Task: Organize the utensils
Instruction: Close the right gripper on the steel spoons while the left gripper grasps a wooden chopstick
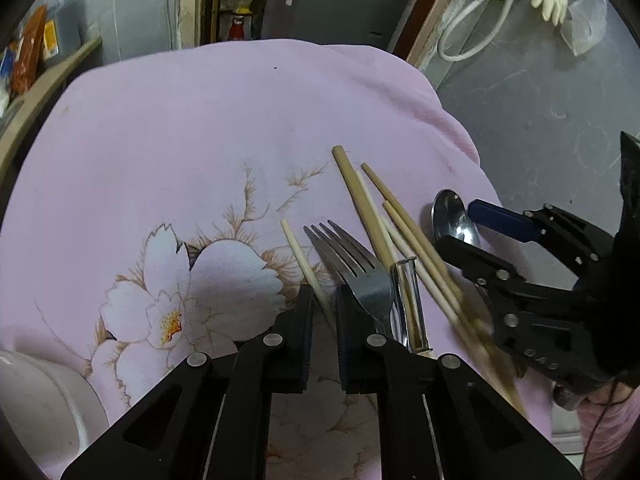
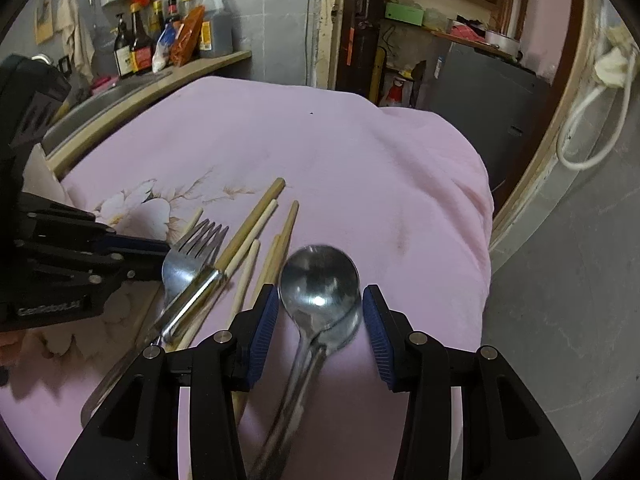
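Observation:
Utensils lie in a loose bunch on a pink flowered cloth. My left gripper is down on the cloth, its jaws nearly together around one pale chopstick. A steel fork lies just right of its fingers, partly under a metal knife. Several more chopsticks fan out beside them. My right gripper has its blue pads against both sides of a steel spoon, bowl facing up. In the left wrist view that right gripper straddles the spoon near the cloth's right edge.
A white bowl-like container sits at the cloth's near left. Behind the table a sink counter carries several bottles. The cloth drops off at the right to grey floor. A white cable hangs at the far right.

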Motion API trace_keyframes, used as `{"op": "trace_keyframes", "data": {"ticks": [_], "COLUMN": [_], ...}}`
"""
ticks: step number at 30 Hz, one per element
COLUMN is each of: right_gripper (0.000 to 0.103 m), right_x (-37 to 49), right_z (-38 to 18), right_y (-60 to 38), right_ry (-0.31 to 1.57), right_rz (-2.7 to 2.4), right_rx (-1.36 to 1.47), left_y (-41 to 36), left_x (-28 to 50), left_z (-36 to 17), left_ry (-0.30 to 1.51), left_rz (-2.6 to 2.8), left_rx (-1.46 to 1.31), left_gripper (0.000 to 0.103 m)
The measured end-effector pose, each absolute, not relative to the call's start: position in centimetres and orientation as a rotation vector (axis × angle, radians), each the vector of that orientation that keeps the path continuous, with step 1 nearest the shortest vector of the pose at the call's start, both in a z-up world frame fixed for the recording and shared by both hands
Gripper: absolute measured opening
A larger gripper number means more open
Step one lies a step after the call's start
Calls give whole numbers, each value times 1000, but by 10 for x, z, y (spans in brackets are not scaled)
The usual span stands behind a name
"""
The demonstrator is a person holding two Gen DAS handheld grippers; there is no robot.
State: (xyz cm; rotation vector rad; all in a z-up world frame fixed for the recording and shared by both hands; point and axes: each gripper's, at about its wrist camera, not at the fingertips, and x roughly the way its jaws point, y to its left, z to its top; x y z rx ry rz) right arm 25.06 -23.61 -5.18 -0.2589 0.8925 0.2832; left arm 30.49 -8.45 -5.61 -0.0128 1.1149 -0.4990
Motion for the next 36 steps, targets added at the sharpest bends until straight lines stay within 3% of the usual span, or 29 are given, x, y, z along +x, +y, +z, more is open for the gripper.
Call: {"op": "trace_keyframes", "data": {"ticks": [13,14,15,19,23,25,26,29,36], "right_gripper": [38,34,14,13,15,25,35,44,46], "right_x": [265,266,266,264,262,258,256,257,276], "right_z": [-59,-58,-57,-55,-54,-51,-50,-46,-55], "right_y": [-238,-240,-241,-239,-235,-233,-232,-235,-236], "right_ry": [921,918,918,902,901,895,885,865,910], "right_rz": [302,308,333,320,315,310,302,283,301], "right_rx": [-209,-195,-172,-182,-209,-226,-235,-239,-224], "left_y": [-82,-76,-74,-66,-67,-69,-69,-70,-72], "left_x": [310,309,308,301,292,289,287,288,287], "left_z": [-56,-55,-56,-54,-50,-48,-49,-50,-53], "left_ry": [1149,1156,1162,1175,1165,1157,1154,1154,1163], "left_rz": [-524,-528,-530,-535,-516,-510,-509,-506,-508], "left_rx": [-80,-113,-133,-163,-119,-88,-80,-76,-47], "left_gripper": [7,6,5,4,4,4,4,4,5]}}
